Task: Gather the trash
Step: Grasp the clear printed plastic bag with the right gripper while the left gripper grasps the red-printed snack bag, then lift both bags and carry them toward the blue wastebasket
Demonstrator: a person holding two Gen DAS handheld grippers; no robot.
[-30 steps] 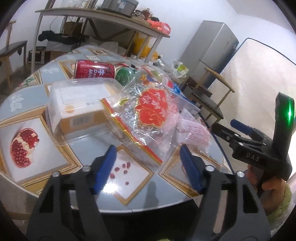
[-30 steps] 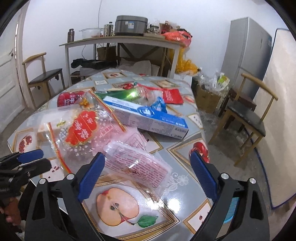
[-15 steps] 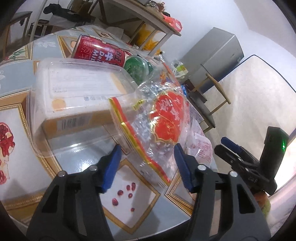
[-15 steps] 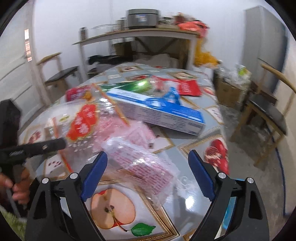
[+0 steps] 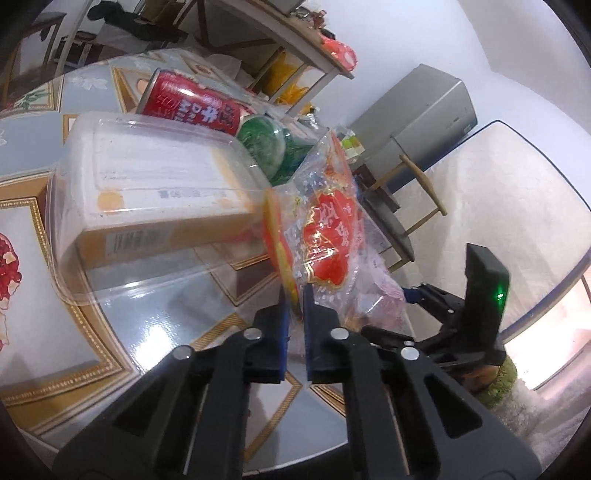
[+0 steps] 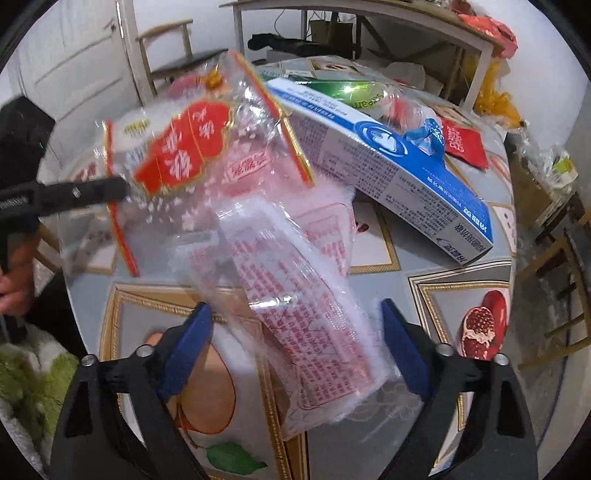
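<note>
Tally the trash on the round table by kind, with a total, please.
Clear plastic bags: 2 (red-label bag, red-print bag)
Cartons: 2 (blue box, tan box under a clear lid)
Cans: 1 (red can)
Bottles: 1 (green bottle)
Red packets: 1 (red packet)
Total: 7

Fruit-print table (image 6: 436,291) — blue box (image 6: 388,166), can (image 5: 192,107)

A home dining room: fruit-patterned table (image 6: 443,291), wooden chair (image 5: 413,199), fridge (image 5: 424,114), cluttered side table (image 6: 369,14).
</note>
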